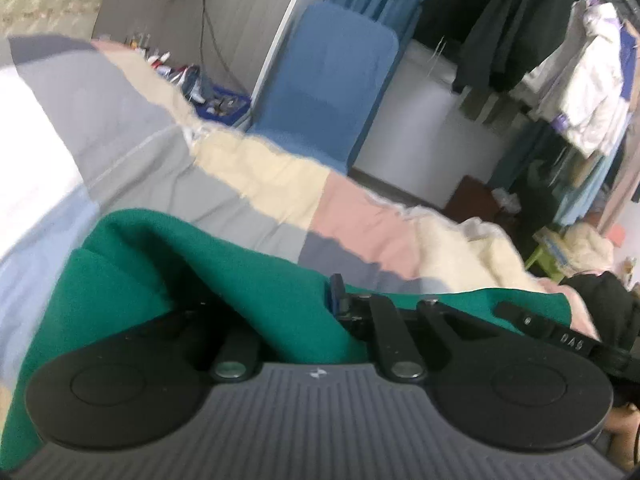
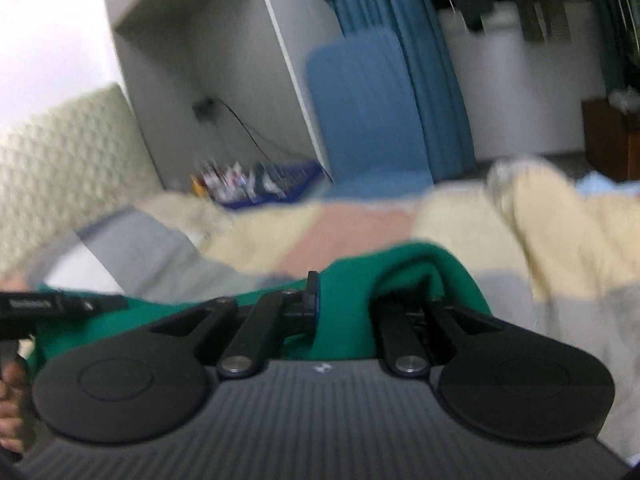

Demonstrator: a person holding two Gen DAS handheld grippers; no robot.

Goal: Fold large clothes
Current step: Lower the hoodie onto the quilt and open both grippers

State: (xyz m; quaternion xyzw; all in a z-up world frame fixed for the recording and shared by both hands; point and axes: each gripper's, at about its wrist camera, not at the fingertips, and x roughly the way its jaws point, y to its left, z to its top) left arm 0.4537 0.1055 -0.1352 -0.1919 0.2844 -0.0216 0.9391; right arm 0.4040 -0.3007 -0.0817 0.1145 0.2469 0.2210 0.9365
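Observation:
A large green garment (image 1: 256, 280) is bunched between the fingers of my left gripper (image 1: 296, 304), which is shut on it and holds it over the patchwork bed cover (image 1: 248, 168). The same green garment (image 2: 348, 300) is pinched in my right gripper (image 2: 344, 300), which is shut on a fold of it. The cloth stretches between the two grippers. The right gripper's arm shows at the right edge of the left wrist view (image 1: 560, 332). The left gripper's arm (image 2: 48, 304) shows at the left of the right wrist view. Most fingertips are hidden by cloth.
The bed carries a grey, cream and pink patchwork cover (image 2: 360, 224). A blue board (image 1: 332, 80) leans on the wall behind it. A blue crate of small items (image 1: 220, 104) sits by the wall. Clothes hang on a rack (image 1: 540, 32) at the right.

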